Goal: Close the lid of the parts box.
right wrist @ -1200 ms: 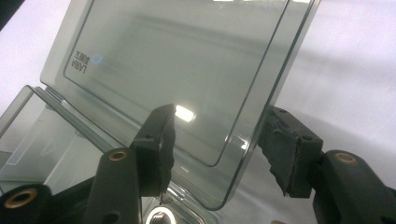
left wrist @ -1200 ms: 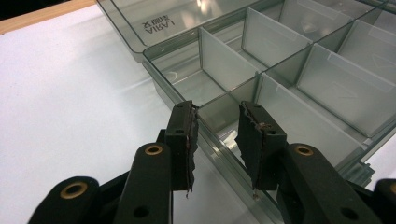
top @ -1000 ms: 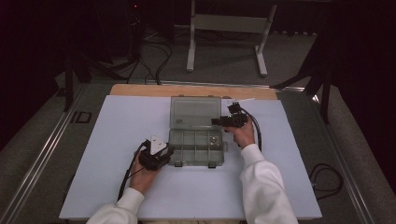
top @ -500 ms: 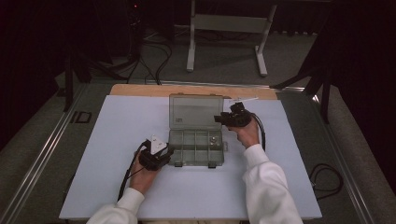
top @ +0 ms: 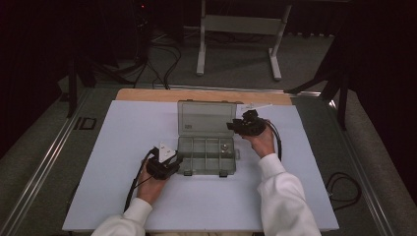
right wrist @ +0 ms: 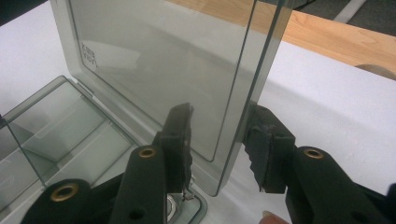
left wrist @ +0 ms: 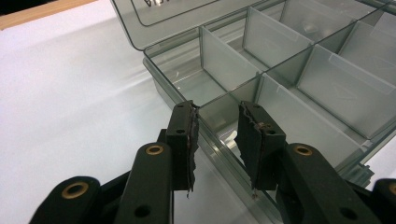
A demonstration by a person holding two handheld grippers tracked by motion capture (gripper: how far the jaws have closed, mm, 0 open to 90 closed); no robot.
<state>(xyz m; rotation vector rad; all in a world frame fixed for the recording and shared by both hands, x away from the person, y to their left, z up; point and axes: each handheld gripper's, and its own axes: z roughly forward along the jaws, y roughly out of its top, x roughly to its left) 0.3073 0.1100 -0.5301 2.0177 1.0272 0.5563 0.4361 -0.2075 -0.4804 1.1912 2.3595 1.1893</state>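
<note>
The clear compartment box [top: 206, 156] lies mid-table on the white sheet [top: 123, 147], long axis left-right, its lid [right wrist: 154, 70] raised at the far side. The right gripper [top: 235, 126] straddles the lid's right edge — jaws just closing, pads not visibly pressing. The left gripper [left wrist: 217, 135] straddles the box's near-left wall, parted.

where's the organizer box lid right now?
High view: the lid stands open behind the box's tray, mid-table. Its right edge sits between the right gripper's jaws.
</note>
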